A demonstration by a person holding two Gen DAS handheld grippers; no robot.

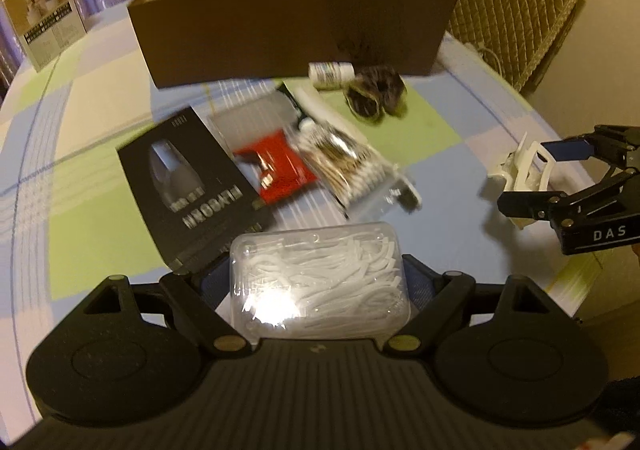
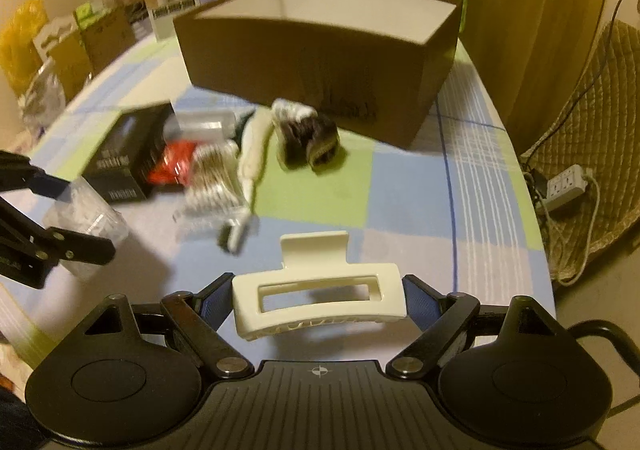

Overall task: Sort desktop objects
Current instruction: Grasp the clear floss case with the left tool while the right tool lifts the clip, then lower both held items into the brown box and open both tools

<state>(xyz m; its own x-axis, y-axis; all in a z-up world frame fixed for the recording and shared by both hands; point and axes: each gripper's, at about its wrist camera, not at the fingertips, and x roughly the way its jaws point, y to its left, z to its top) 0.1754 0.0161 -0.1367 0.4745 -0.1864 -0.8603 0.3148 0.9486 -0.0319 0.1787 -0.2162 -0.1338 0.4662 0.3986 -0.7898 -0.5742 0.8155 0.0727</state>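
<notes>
Both grippers are carrying loads: left gripper [image 1: 318, 282] is clamping a clear floss-pick case [image 1: 320, 282], right gripper [image 2: 318, 298] is pinching a cream hair claw [image 2: 318, 290]. Brown box [image 2: 316, 62] is waiting at twelve o'clock; next probably means lifting each over its rim.

floss-pick case [image 1: 320, 278]: clear glossy plastic | hair claw [image 2: 318, 300]: smooth cream plastic | tablecloth [image 2: 400, 210]: checked cloth
</notes>
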